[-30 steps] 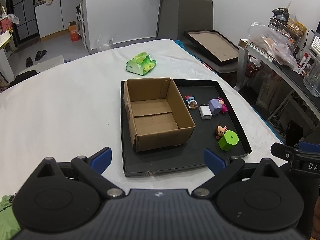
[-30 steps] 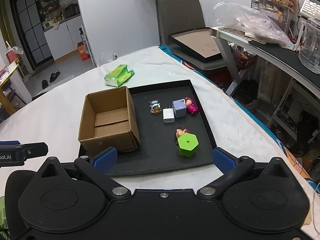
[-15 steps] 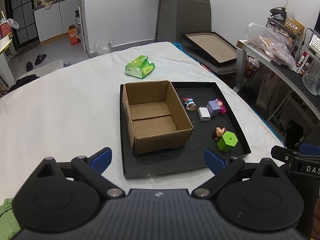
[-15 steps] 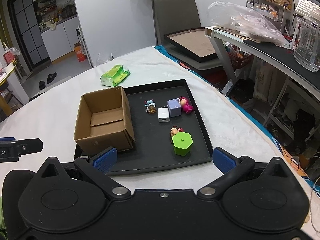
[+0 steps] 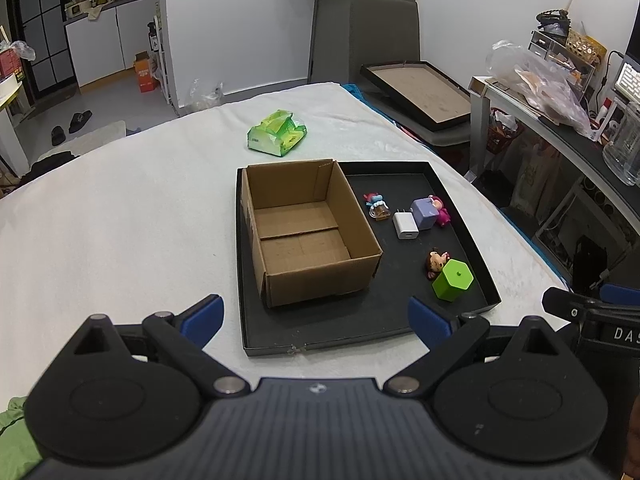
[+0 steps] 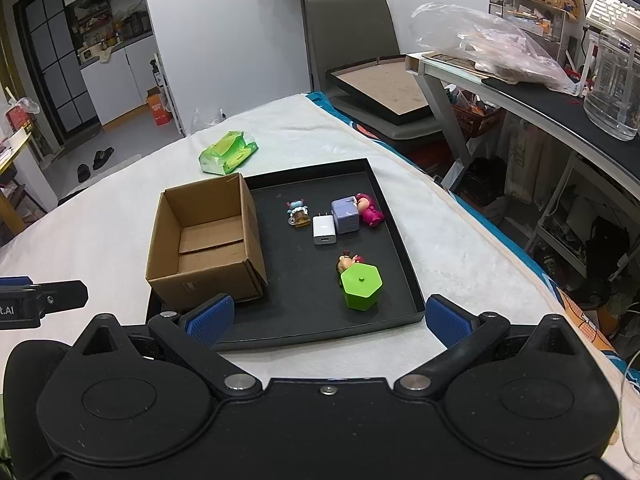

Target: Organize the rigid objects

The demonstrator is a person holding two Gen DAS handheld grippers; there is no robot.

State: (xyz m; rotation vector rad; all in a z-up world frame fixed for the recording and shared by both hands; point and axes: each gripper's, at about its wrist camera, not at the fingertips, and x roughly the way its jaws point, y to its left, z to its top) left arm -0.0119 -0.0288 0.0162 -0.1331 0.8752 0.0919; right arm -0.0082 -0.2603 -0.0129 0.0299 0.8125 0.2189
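Hovering short of the black tray [image 5: 460, 196], both jaws gape wide, empty. Cardboard box [image 5: 304, 232] lies ahead of left gripper [image 5: 316, 316]; green hexagonal block [image 6: 361, 286] ahead of right gripper [image 6: 326, 316].

Even indoor light, soft shadows, sharp focus, fisheye bending at edges.

Ahead of you, a green packet [image 5: 277, 133] on the white cloth [image 5: 120, 208], a framed board [image 5: 416, 94] on a grey chair [image 5: 384, 20], a plastic bag [image 6: 484, 48] on your desk [image 6: 560, 120], slippers [image 5: 72, 124] on the floor.
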